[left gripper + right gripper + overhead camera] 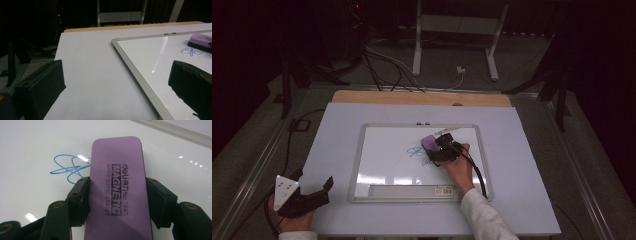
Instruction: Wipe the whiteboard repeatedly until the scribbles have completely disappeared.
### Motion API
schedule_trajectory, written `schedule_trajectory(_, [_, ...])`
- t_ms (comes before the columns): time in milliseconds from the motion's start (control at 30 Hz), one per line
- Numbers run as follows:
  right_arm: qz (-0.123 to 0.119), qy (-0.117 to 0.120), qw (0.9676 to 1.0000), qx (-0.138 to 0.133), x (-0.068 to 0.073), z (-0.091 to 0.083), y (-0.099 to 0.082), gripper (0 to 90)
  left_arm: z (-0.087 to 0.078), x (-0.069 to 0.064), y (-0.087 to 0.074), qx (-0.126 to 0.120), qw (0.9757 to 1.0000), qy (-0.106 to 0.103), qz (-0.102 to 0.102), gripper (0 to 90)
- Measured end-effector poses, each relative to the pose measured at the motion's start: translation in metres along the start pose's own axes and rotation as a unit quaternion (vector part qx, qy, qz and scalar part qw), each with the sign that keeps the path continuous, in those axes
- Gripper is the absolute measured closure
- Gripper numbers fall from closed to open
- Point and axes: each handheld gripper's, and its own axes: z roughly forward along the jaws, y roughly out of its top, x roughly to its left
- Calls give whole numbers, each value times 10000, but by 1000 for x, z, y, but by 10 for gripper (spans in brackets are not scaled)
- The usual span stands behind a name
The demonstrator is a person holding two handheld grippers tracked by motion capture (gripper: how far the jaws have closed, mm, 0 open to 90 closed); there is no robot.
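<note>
A whiteboard with a grey frame lies flat on the white table. Blue marker scribbles sit near its middle. My right gripper is shut on a purple magnetic whiteboard eraser, which rests on the board just right of the scribbles. In the right gripper view both jaws press the long sides of the eraser, beside the blue scribbles. My left gripper rests open at the table's front left corner, off the board, nothing between its jaws. The left gripper view shows the eraser far off.
The whiteboard's pen tray runs along its near edge. A wooden strip edges the table's far side. Beyond it stand a white metal frame and cables on the dark floor.
</note>
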Motion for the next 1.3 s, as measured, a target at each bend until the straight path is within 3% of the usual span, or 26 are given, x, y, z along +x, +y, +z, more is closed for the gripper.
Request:
schedule_trajectory(33, [21, -46, 10000, -11, -2, 0, 0, 411, 0, 0, 0, 3, 10000, -1, -12, 12])
schedule_trajectory(67, [92, -363, 9993, -55, -9, 0, 1, 411, 0, 1, -1, 5, 10000, 3, -27, 13])
schedule_trajectory(100, [92, -363, 9993, -55, -9, 0, 1, 411, 0, 1, -1, 4, 10000, 5, -33, 13])
schedule_trajectory(167, [314, -453, 9984, -83, -16, 2, 2, 411, 1, 1, -1, 14, 10000, -1, -28, 13])
schedule_trajectory(233, [271, -495, 9984, -94, -14, 2, 2, 411, 1, 1, -1, 20, 10000, -8, -12, 13])
schedule_trajectory(333, [-36, -258, 9996, -80, -1, 2, 2, 411, 2, 0, -1, 23, 10000, -18, 3, 13])
schedule_trajectory(367, [-231, -60, 9997, -35, 7, 3, 3, 411, 1, -1, 0, 21, 10000, -16, 4, 13])
schedule_trajectory(467, [-439, -72, 9990, -32, 13, 2, 3, 411, 1, 0, 0, 7, 10000, -6, -17, 13])
schedule_trajectory(500, [-457, -60, 9989, -21, 13, 2, 3, 411, 0, 0, -1, 12, 10000, -7, -23, 13])
schedule_trajectory(600, [-338, -412, 9986, -60, 1, 2, 4, 411, 0, 1, -1, 4, 10000, -5, -34, 13])
schedule_trajectory(700, [72, -359, 9993, -65, -10, 2, 3, 410, 1, 1, -1, 20, 10000, -14, -15, 13])
schedule_trajectory(767, [-48, -359, 9993, -32, -5, 1, 3, 410, 2, 0, -1, 32, 10000, -29, -7, 12])
schedule_trajectory(900, [-471, 90, 9988, 104, 15, -3, -1, 410, 1, 0, -1, 11, 10000, -12, -11, 13])
schedule_trajectory(967, [-721, 162, 9971, 163, 20, -8, -5, 410, 0, 0, -1, 21, 10000, -12, -13, 13])
schedule_trajectory(1033, [-735, 102, 9971, 143, 19, -8, -5, 410, 0, 0, 0, 7, 10000, -13, -9, 13])
schedule_trajectory(1067, [-689, -70, 9975, 134, 15, -8, -5, 410, 0, 0, 0, 4, 10000, -11, -9, 13])
schedule_trajectory(1100, [-495, -215, 9985, 110, 7, -8, -5, 410, 0, 0, 0, 2, 10000, -15, -12, 13])
schedule_trajectory(1167, [-432, -175, 9989, 109, 5, -8, -5, 410, 1, 0, -1, 15, 10000, -14, -12, 13])
schedule_trajectory(1233, [-576, -172, 9981, 108, 9, -10, -7, 410, 1, 1, -1, 29, 10000, -16, -35, 13])
schedule_trajectory(1267, [-818, 83, 9965, 179, 20, -13, -10, 410, 2, 1, -1, 32, 10000, -22, -37, 13])
schedule_trajectory(1300, [-818, 83, 9965, 179, 20, -13, -10, 410, 2, 0, -1, 33, 10000, -23, -36, 13])
